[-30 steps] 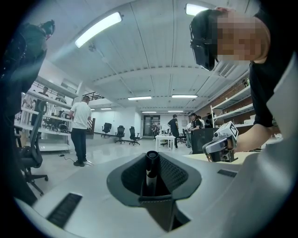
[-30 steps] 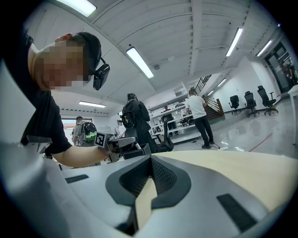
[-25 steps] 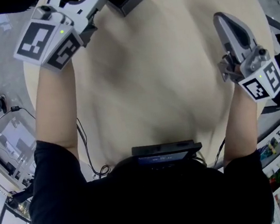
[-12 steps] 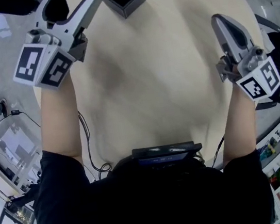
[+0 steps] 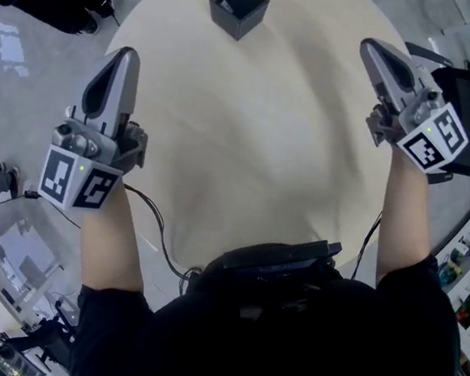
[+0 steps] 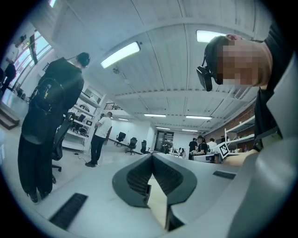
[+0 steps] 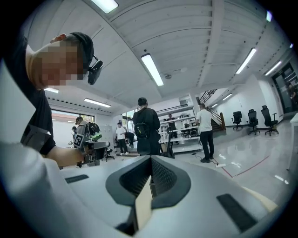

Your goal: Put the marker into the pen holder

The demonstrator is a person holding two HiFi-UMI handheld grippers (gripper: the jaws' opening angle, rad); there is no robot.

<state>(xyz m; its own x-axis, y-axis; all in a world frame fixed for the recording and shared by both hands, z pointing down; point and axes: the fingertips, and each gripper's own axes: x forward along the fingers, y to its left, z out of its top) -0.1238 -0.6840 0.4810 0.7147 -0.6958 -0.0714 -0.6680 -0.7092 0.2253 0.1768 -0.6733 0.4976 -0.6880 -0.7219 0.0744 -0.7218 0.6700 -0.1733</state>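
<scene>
Symmetrically level: left gripper [image 5: 122, 61], right gripper [image 5: 372, 50].

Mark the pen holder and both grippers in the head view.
pen holder [image 5: 250, 19]: head view, on its outer side wall.
left gripper [image 5: 123, 57]: head view, at the tip of its closed jaws.
right gripper [image 5: 369, 46]: head view, at the tip of its closed jaws.

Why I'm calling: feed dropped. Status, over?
Left gripper just closed, empty; right gripper shut, empty. Black square pen holder on round beige table, far side; marker unseen. Nothing blocking.
</scene>
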